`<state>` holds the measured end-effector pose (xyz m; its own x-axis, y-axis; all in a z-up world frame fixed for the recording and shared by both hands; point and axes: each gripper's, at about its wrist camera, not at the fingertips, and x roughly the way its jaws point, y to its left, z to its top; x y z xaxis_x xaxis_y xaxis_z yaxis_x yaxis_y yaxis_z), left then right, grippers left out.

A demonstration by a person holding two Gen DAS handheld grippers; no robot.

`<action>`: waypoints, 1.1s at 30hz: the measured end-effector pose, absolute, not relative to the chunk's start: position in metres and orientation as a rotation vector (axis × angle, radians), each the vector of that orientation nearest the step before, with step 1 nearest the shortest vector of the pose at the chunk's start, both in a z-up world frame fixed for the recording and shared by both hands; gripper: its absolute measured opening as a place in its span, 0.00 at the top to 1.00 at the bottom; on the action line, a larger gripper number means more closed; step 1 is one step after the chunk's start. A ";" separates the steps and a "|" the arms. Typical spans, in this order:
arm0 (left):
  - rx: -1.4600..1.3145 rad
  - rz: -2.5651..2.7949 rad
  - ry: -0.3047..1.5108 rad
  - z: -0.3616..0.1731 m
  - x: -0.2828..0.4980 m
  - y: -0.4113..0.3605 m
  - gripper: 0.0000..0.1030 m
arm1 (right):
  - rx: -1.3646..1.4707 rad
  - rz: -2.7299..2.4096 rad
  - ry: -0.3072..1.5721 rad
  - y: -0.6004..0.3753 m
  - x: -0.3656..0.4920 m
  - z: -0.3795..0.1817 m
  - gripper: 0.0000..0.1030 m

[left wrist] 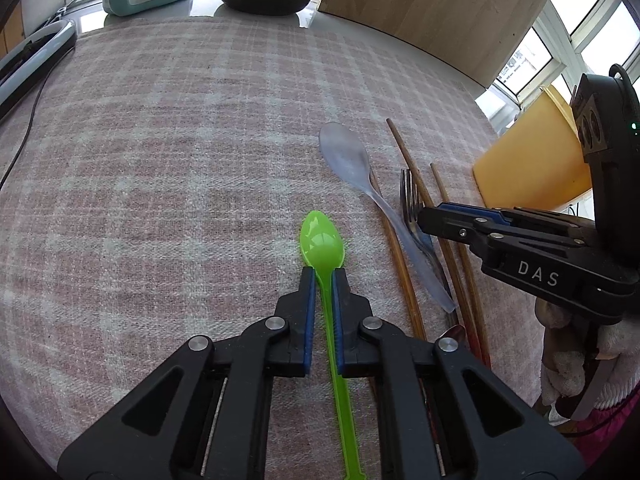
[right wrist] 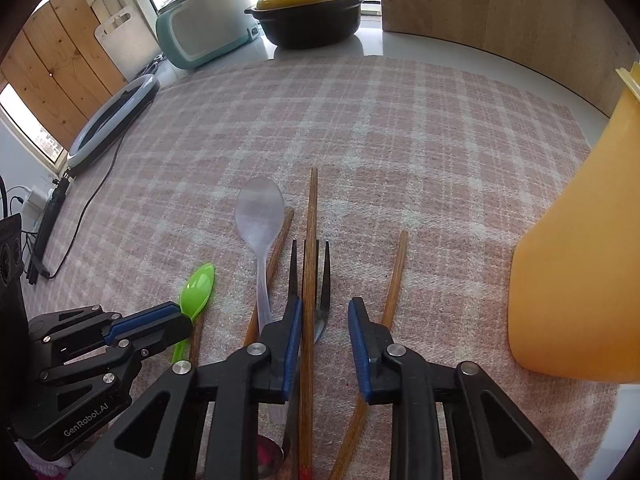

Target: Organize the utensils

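Observation:
My left gripper (left wrist: 323, 272) is shut on the neck of a green plastic spoon (left wrist: 322, 240), which lies on the pink checked cloth (left wrist: 180, 160). The green spoon also shows in the right wrist view (right wrist: 197, 288). My right gripper (right wrist: 324, 308) is open over a metal fork (right wrist: 320, 276) and a wooden chopstick (right wrist: 310, 240), with nothing held. A clear plastic spoon (right wrist: 259, 212) lies just left of the fork. Two more chopsticks (right wrist: 394, 276) lie beside them. The right gripper shows in the left wrist view (left wrist: 424, 216) over the fork (left wrist: 412, 204).
An orange container (right wrist: 580, 280) stands at the right, close to my right gripper. A black pot with a yellow lid (right wrist: 312, 12), a teal appliance (right wrist: 200, 32) and a wooden board (right wrist: 500, 8) stand at the back. A ring light (right wrist: 108, 120) lies at the left.

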<state>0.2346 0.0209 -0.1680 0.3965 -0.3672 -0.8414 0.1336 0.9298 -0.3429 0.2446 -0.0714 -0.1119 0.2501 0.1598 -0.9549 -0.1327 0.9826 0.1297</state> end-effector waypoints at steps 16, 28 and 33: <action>-0.319 -0.354 1.132 -0.160 0.230 0.036 0.93 | 0.034 0.236 1.257 -0.070 0.235 -0.093 0.96; 0.000 -0.334 1.146 -0.158 0.223 -0.009 0.73 | 0.059 0.251 1.237 -0.078 0.221 -0.080 0.96; -0.040 -0.359 1.166 -0.158 0.219 0.000 0.80 | 0.054 0.259 1.234 -0.077 0.217 -0.077 0.96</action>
<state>0.2194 0.0004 -0.1576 0.3439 -0.2968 -0.8909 0.2556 0.9425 -0.2153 0.2171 -0.0767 -0.0768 0.3055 0.2245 -0.9254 -0.1661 0.9695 0.1803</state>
